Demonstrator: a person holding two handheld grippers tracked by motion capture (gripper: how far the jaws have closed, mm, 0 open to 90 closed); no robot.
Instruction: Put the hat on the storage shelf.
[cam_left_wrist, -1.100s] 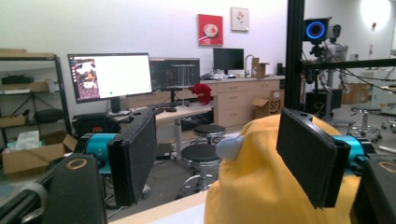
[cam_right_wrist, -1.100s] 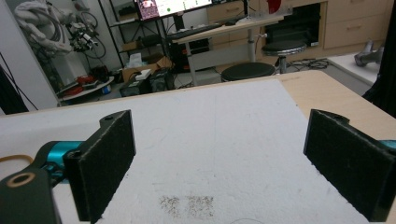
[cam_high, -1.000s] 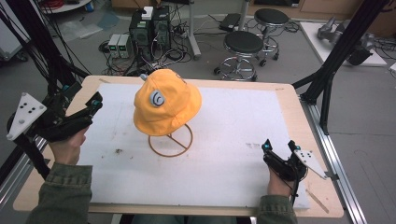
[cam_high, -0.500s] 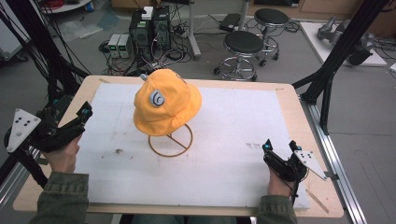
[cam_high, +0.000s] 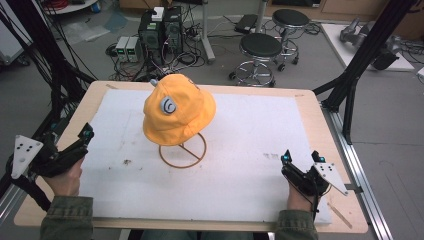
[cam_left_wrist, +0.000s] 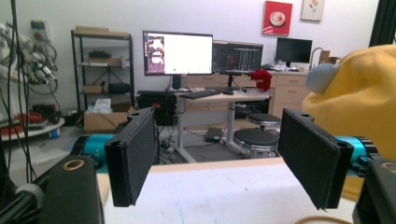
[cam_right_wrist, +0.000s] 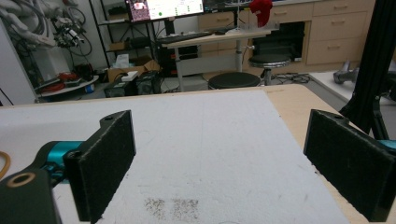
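An orange hat (cam_high: 179, 111) is sitting on a wire stand (cam_high: 182, 150) near the middle of the white sheet (cam_high: 240, 165) covering the table (cam_high: 320, 107). The left gripper (cam_high: 87, 134) is hovering at the sheet's left edge, well apart from the hat, its jaws standing wide with nothing between them. The right gripper (cam_high: 300, 156) is resting near the sheet's front right corner, jaws also spread wide and holding nothing. In the left gripper view, the hat (cam_left_wrist: 359, 93) is showing at the right edge.
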